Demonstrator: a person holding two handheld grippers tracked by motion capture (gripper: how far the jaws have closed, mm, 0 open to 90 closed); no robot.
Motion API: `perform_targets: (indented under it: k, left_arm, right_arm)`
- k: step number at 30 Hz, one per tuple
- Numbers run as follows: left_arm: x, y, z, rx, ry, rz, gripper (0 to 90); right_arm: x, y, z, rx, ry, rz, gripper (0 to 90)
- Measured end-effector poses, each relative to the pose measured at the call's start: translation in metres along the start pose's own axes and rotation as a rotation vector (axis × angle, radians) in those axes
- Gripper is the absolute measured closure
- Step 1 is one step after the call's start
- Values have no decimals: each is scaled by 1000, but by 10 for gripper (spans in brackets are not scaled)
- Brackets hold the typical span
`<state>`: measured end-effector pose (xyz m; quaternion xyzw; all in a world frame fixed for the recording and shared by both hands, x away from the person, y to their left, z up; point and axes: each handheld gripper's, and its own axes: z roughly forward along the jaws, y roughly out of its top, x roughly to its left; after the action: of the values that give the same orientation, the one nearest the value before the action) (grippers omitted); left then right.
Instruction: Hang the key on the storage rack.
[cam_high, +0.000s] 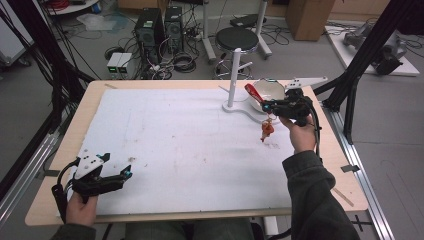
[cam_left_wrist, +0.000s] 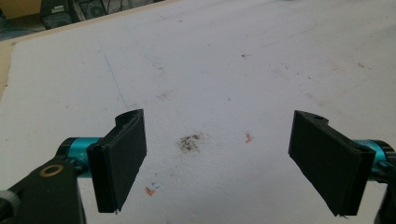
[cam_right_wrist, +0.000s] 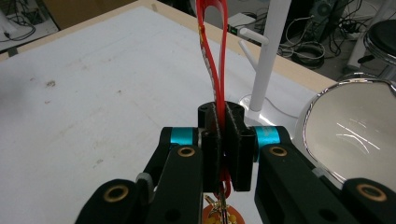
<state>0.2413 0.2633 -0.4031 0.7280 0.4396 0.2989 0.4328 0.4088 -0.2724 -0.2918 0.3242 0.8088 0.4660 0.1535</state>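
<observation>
Red strap (cam_right_wrist: 215, 56) sits clenched in the right gripper (cam_right_wrist: 223, 140) just beside the white stand (cam_high: 234, 75); left gripper (cam_left_wrist: 224, 158), well apart from it, has its jaws spread.

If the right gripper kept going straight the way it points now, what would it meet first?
Most likely the white peg stand, which rises just ahead of the right gripper that clamps the red strap; depth is uncertain, and it could pass left of the post.

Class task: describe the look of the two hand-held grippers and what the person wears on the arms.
Both the left gripper and the right gripper have black linkage frames with brass-coloured pivot rings, teal collars and flat black rectangular fingers. Each carries a pale three-cornered plate on top and trails a black cable. The person's right arm wears a dark grey-green sleeve.
</observation>
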Motion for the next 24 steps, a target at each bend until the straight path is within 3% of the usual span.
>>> perform_targets:
  k: [24]
  left_arm:
    - [0, 2, 3, 1, -3, 0, 196]
  right_arm:
    - [-12, 20, 18, -17, -65, 28, 854]
